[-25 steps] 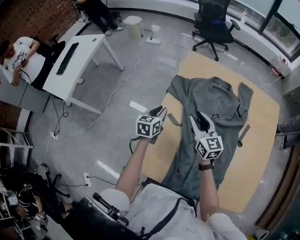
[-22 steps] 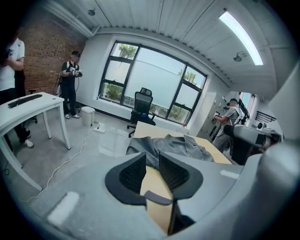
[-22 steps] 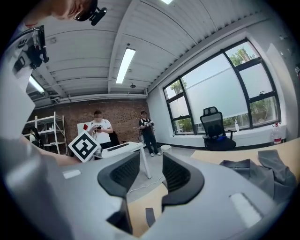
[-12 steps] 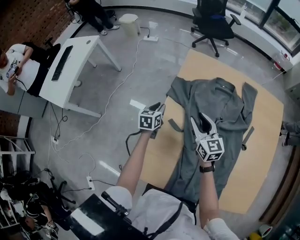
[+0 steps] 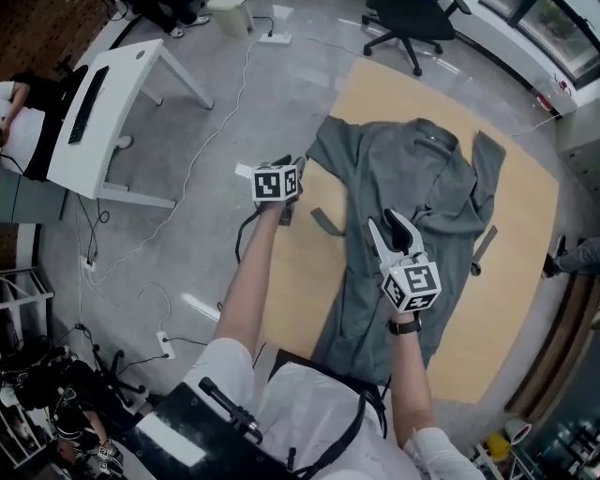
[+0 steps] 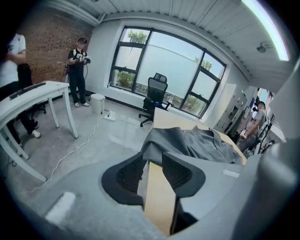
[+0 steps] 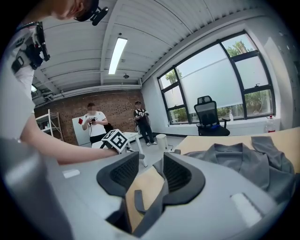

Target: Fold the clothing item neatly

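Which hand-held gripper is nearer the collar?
Right. The right hand-held gripper is over the coat, short of the collar; the left hand-held gripper, jaws opening empty, is at the board's edge.

- Two grippers: left gripper (image 6: 152, 160), jaws opening, nothing between them; right gripper (image 7: 151, 164).
- One grey garment (image 5: 412, 187).
- One tan board (image 5: 300, 277).
- One white desk (image 5: 122, 103), one keyboard (image 5: 86, 89).
- One black office chair (image 5: 412, 19).
- Three bystanders (image 6: 77, 70), counted in the left gripper view.
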A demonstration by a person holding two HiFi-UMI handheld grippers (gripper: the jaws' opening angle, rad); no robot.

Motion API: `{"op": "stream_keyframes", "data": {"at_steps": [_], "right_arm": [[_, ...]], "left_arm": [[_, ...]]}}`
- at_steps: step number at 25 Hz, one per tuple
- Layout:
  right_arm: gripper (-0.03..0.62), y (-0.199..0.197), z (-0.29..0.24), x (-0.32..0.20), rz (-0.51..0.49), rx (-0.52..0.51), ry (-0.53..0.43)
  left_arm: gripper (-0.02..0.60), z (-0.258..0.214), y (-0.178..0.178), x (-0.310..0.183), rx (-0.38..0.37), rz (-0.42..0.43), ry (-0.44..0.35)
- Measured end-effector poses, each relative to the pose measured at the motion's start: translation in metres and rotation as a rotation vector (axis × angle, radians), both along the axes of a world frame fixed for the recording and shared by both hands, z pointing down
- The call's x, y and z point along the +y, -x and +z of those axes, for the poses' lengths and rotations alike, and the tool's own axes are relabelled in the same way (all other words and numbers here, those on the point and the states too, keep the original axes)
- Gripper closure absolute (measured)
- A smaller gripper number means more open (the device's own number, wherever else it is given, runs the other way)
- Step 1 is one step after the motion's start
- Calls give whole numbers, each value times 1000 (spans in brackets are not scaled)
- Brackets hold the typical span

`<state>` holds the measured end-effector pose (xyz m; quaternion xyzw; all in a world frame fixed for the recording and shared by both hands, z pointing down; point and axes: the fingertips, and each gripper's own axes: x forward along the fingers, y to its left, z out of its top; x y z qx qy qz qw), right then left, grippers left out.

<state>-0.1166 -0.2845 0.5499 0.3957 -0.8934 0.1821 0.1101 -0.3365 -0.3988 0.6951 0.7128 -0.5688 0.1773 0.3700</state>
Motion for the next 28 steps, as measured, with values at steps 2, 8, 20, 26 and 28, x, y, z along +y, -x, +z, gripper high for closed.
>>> {"op": "stream_keyframes", "data": {"at_steps": [2,8,20,26,28], "right_arm": [[427,-7,6,2,5,12,12],[427,-18,15,2,-2,39,24],[427,-38,30,0,28,53,49],[430,-46,28,-4,56,36,43],[430,-48,26,-5,67,29,40]], "left_arm": [[435,11,-6,-11,63,6,24],[381,57,-6,-27,273,-52,190],[371,94,-22,-40,580,-111,369],[553,85,-20,-42,533,-153,306],[557,76,-19,-40,519,-165,258]]}}
